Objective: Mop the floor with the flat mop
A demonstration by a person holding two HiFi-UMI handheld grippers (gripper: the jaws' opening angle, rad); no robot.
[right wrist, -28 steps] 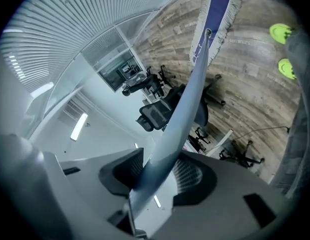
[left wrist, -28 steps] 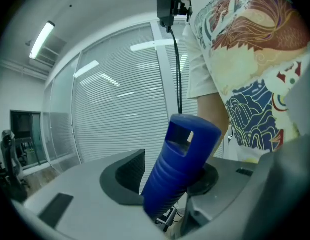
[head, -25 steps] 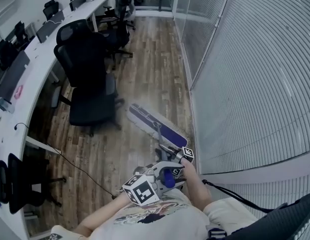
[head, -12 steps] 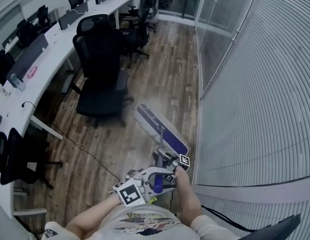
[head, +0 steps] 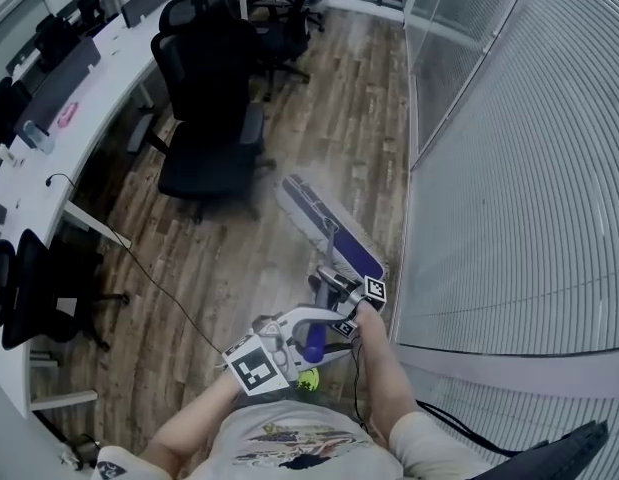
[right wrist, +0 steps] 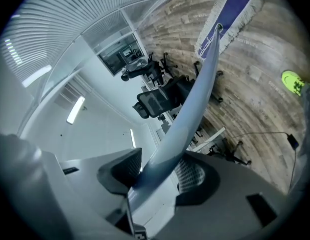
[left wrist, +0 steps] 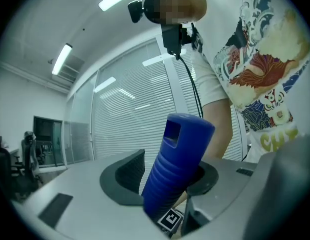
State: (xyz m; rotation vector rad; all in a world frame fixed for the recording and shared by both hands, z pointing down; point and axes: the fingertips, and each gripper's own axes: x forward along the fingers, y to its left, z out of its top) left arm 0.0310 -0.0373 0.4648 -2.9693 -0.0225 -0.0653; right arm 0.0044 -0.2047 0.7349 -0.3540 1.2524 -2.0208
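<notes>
The flat mop's purple head [head: 329, 226] with its white fringe lies on the wooden floor between the office chair and the blinds wall. Its grey pole [head: 329, 248] rises toward me. My right gripper [head: 337, 282] is lower on the pole. In the right gripper view the pole [right wrist: 195, 99] fills the gap between the pads of that gripper [right wrist: 160, 171], and the mop head [right wrist: 230, 14] shows far off. My left gripper [head: 294, 340] is shut on the blue ribbed handle end [head: 314, 344]. That blue handle [left wrist: 177, 159] stands upright between the left gripper's [left wrist: 167, 181] pads.
A black office chair [head: 209, 118] stands just left of the mop head. A long white desk [head: 84, 118] with monitors runs along the left. The blinds-covered glass wall [head: 509, 168] is at the right. A cable [head: 159, 293] trails on the floor. My yellow-green shoe [head: 307, 379] is under the handle.
The head view has swung, so chair and desk sit differently in frame. The mop head has edged a little farther from me along the wall. Both grippers stay on the mop.
</notes>
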